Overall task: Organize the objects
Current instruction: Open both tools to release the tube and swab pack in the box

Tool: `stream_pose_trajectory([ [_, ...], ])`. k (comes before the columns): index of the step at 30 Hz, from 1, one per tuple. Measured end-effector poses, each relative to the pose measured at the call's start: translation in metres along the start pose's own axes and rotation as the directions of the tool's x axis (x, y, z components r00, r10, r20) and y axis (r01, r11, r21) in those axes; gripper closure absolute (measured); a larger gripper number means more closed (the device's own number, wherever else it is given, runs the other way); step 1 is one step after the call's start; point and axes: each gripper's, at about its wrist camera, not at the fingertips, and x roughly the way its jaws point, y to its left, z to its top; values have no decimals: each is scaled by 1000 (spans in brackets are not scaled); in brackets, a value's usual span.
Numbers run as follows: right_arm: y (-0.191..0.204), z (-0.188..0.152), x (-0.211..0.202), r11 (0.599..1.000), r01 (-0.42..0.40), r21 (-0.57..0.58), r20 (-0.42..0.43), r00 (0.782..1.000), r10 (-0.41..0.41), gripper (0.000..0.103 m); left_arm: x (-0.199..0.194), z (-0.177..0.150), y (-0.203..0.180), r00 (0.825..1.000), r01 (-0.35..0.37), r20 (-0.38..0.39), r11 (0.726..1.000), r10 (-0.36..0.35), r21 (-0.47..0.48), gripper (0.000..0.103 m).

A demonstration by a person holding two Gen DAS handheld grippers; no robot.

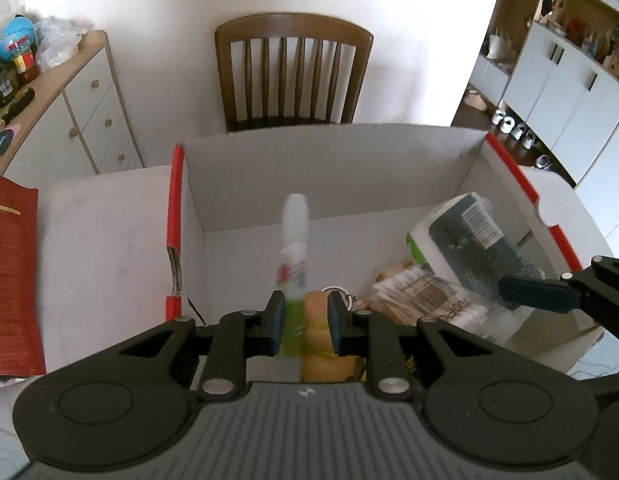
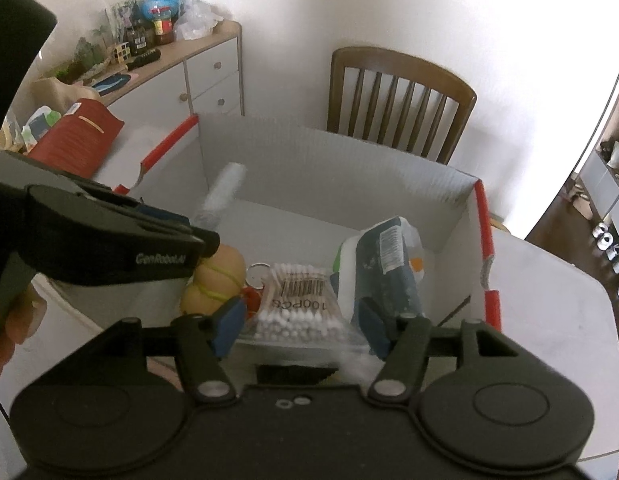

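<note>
Left gripper (image 1: 305, 322) sits over the near wall of the white cardboard box (image 1: 309, 168), jaws nearly together with a blurred white-capped tube (image 1: 295, 236) between them; whether the pads clamp it cannot be told; right gripper (image 2: 301, 324) hangs at the box's near right side, jaws apart and empty; inside the box lie a cotton-swab pack (image 2: 299, 300), a dark pouch (image 2: 389, 268) right of it, and a tan toy (image 2: 217, 280) left; a wooden chair (image 1: 293, 76) stands behind the box.
</note>
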Motion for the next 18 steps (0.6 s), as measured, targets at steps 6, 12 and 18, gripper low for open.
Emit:
stream_pose_trajectory([
  [6, -2, -2, -20, 1000, 4, -9, 32, 999, -4, 40, -17, -2, -3, 1000, 0, 27, 1000, 0, 13, 82],
  [12, -9, -5, -43, 1000, -5, 9, 65, 998, 4, 39, -38, -10, -7, 999, 6, 50, 999, -8, 33, 82],
  [18, -10, -11, -68, 1000, -10, 6, 93, 996, 9, 38, -64, -19, -10, 996, 17, 84, 999, -20, 44, 82],
])
